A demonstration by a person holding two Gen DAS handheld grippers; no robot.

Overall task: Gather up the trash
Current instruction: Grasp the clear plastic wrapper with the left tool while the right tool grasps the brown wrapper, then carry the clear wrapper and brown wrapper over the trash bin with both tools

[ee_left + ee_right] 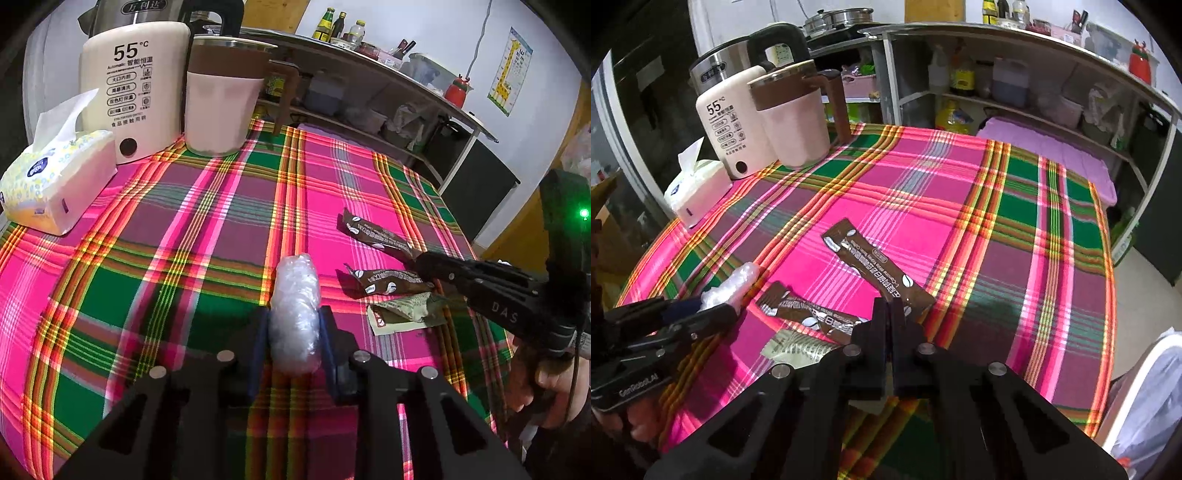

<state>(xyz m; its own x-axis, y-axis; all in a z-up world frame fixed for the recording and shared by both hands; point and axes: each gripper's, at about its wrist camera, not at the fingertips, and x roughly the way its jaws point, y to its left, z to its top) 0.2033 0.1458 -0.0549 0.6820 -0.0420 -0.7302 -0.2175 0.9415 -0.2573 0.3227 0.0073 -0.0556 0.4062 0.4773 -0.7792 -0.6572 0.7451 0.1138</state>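
My left gripper [293, 325] is shut on a crumpled clear plastic wad [295, 310], held just over the plaid tablecloth [184, 229]; the wad also shows in the right wrist view [733, 284]. My right gripper [890, 306] is shut on the near end of a long brown coffee sachet [871, 264], seen in the left wrist view [373, 236] with the gripper [419, 258] at its end. A second brown sachet [388, 280] [809, 314] and a greenish wrapper [402, 312] [798, 347] lie beside it.
At the table's far left stand a tissue pack [55, 177], a cream 55°C warmer [136, 85], a pink-and-brown mug [221, 96] and a steel kettle [738, 59]. Shelves [1034, 74] run behind. A white bin with a bag [1145, 398] is at the right.
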